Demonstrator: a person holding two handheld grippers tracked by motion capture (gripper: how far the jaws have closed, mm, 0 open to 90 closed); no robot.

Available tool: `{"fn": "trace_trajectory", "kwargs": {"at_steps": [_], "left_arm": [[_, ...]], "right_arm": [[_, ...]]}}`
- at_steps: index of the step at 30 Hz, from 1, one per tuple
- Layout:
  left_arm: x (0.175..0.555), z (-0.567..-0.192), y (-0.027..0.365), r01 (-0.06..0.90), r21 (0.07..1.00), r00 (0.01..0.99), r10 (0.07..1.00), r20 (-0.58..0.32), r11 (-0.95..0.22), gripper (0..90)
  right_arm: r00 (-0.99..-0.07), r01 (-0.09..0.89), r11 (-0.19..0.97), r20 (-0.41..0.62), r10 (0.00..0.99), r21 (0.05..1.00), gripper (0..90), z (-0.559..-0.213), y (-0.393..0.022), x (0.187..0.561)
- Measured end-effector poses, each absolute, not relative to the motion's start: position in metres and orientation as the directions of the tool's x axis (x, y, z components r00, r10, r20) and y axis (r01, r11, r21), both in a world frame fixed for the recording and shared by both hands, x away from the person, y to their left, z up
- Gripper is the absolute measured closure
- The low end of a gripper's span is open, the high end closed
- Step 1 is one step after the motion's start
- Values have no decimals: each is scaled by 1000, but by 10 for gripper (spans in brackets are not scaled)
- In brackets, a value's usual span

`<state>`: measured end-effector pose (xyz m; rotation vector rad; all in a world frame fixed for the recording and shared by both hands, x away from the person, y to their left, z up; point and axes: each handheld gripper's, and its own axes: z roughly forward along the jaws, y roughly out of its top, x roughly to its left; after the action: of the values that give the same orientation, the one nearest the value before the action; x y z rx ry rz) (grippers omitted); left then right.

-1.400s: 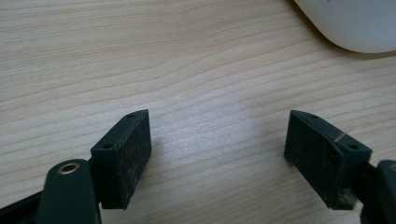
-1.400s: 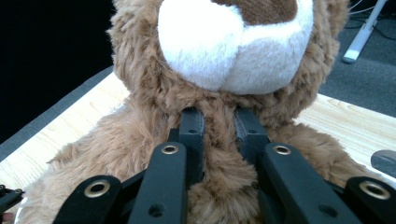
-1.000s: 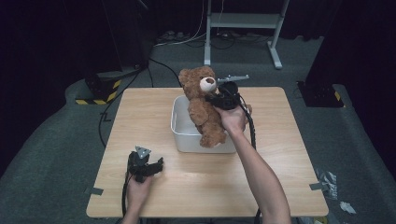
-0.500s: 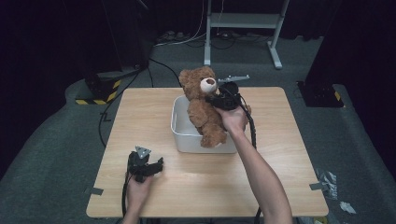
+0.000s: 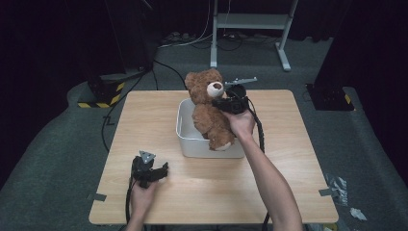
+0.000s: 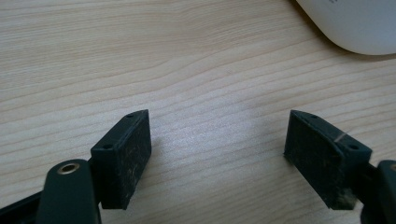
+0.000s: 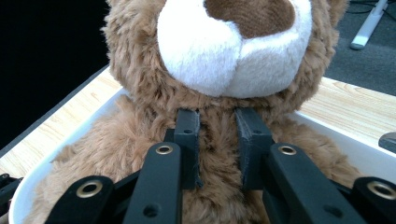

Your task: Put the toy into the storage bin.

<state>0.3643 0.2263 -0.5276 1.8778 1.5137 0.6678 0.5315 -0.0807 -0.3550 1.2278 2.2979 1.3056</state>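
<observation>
A brown teddy bear [image 5: 209, 113] with a white muzzle lies tilted in a white bin [image 5: 192, 143] at the middle of the wooden table. Its head rises past the bin's far rim and one foot hangs over the near rim. My right gripper [image 5: 222, 103] reaches in from the bear's right side. In the right gripper view its pads [image 7: 187, 135] press into the fur just under the bear's [image 7: 224, 56] chin, so my right gripper [image 7: 217, 121] is shut on it. My left gripper [image 5: 161, 169] rests near the table's front left, jaws wide apart over bare wood [image 6: 217, 140].
The bin's rounded corner [image 6: 355, 23] lies just beyond the left gripper's jaws. The table [image 5: 288, 168] has bare wood to the right and front of the bin. On the floor behind stand a metal frame [image 5: 250, 29] and a black-and-yellow base [image 5: 98, 94] with cables.
</observation>
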Motion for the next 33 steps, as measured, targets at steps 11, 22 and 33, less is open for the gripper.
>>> {"fn": "trace_trajectory", "kwargs": {"at_steps": [11,22,33], "left_arm": [[364,-528,226,659,738,212,977,0,-143,229],[364,-527,226,661,737,211,977,0,-143,228],[364,-527,226,661,737,211,977,0,-143,228]], "right_arm": [[-627,560,246,210,750,791,779,-355,-88,528],[-651,560,281,204,731,779,778,-370,-87,524],[-652,539,251,209,729,804,721,-368,-104,514]]}}
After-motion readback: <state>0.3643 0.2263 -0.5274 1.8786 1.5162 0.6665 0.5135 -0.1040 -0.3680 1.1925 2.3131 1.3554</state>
